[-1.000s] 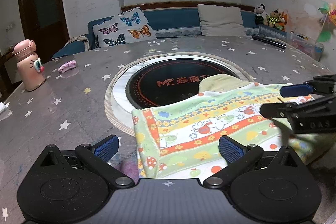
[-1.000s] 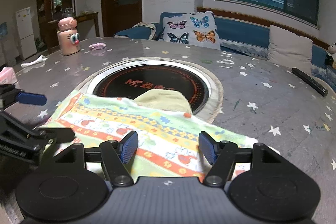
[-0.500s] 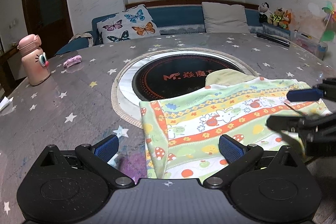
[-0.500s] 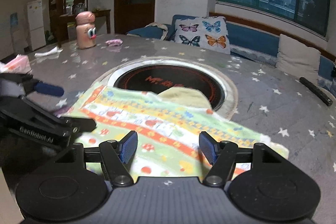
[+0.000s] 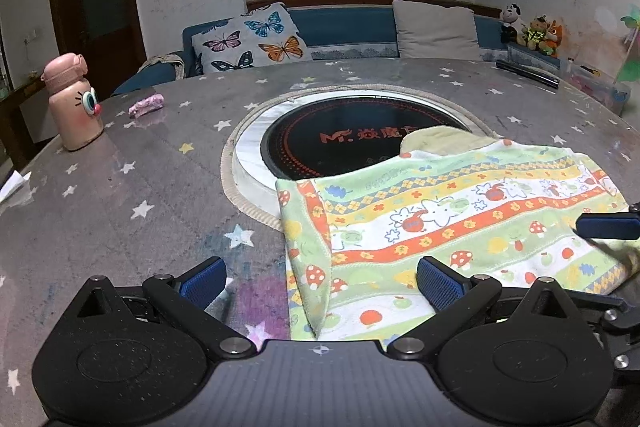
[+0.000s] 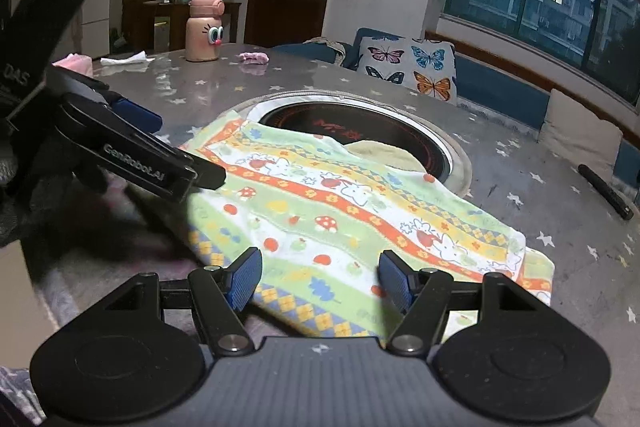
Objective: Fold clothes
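Note:
A towel-like cloth (image 5: 440, 219) with mushrooms, rabbits and orange stripes lies flat on the round table, its far edge over the black cooktop; a plain yellowish piece (image 5: 436, 143) peeks from under it. My left gripper (image 5: 320, 283) is open over the cloth's near left corner, where the edge is doubled over. In the right wrist view the cloth (image 6: 340, 203) runs under my right gripper (image 6: 319, 279), also open, pads off the fabric. The left gripper (image 6: 191, 149) reaches in from the left there. At the right edge of the left wrist view shows the right gripper (image 5: 600, 241).
A sunken black cooktop (image 5: 340, 143) sits mid-table. A pink bottle with a cartoon face (image 5: 74, 103) and a small pink wad (image 5: 146, 105) stand far left. A black stick (image 6: 604, 191) lies far right, white paper (image 5: 14, 183) at the left edge. A sofa with a butterfly pillow (image 5: 256, 41) is behind.
My right gripper has slid sideways along the cloth's near edge and rolled, so the left gripper looms larger in its view. The left gripper has barely moved. Both stay open.

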### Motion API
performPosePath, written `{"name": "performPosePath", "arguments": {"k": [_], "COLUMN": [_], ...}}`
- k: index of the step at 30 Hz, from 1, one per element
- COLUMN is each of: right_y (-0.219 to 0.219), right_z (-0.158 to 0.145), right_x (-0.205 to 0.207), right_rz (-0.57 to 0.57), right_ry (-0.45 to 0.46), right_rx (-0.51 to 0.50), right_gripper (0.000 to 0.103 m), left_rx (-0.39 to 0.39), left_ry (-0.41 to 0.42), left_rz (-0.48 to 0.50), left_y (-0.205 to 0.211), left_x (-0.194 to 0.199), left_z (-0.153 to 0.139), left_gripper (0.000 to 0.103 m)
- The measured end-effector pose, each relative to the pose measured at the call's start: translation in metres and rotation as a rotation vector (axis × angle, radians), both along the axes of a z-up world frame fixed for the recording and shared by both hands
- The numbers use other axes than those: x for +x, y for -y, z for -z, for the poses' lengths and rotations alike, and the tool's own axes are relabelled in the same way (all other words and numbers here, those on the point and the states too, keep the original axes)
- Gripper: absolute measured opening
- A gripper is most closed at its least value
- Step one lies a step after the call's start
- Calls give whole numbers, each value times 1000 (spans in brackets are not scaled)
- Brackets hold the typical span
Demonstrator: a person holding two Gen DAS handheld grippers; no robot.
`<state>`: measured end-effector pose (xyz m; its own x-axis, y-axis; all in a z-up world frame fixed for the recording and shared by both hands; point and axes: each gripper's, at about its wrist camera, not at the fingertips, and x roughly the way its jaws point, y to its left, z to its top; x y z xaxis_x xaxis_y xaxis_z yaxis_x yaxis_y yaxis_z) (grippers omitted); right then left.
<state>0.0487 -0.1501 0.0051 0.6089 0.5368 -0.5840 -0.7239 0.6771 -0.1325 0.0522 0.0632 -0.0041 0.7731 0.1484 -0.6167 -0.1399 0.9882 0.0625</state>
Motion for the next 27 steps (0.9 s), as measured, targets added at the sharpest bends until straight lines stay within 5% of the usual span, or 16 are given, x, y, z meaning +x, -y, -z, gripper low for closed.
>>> {"name": "performPosePath", "arguments": {"k": [14, 27], "right_y": [22, -13], "right_z": [-3, -8], "right_x": [6, 53], "right_rz": [81, 70], "right_ry": [-23, -41], "right_rx": [29, 63], "right_gripper": [66, 63], "left_rx": [4, 27], "left_ry": [4, -41], "left_rz": [56, -50], "left_y": [14, -17], "left_x": [-2, 31], "left_z": [2, 6], "left_gripper": [103, 103]}}
